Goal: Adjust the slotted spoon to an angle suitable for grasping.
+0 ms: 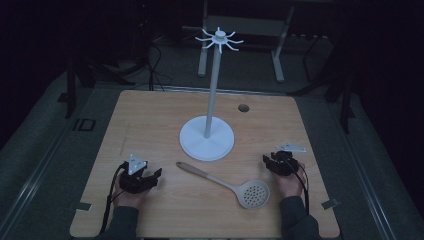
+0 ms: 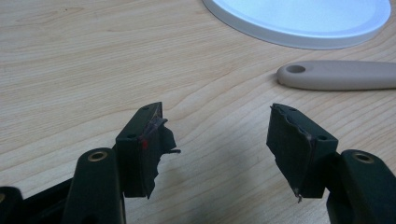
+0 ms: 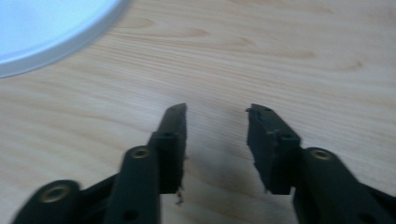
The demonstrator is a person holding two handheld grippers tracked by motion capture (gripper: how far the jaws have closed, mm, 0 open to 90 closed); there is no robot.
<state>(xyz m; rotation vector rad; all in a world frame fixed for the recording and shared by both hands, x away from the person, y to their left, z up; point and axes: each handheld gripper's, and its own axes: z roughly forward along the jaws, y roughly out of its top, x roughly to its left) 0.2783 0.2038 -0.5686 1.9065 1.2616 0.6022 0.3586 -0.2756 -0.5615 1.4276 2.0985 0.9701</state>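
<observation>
Skimmer (image 1: 235,186) flat on tabletop (image 1: 150,120), between both claws, untouched. Left claw (image 1: 150,176) and right claw (image 1: 272,161) gape empty. Probably pre-grasp; goal looks like hanging it on the hook stand (image 1: 212,75). Next: left claw closes on handle.

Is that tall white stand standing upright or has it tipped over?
Upright. The white stand rises straight from its round base, flat on the table, with its hooked top high above.

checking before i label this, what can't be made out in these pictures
- Slotted spoon: in the left gripper view the frame's right edge cuts it off past the handle end.
- Stand: both gripper views crop its base at the top edge.
- Stand's top hooks: too small to count in the high view.
</observation>
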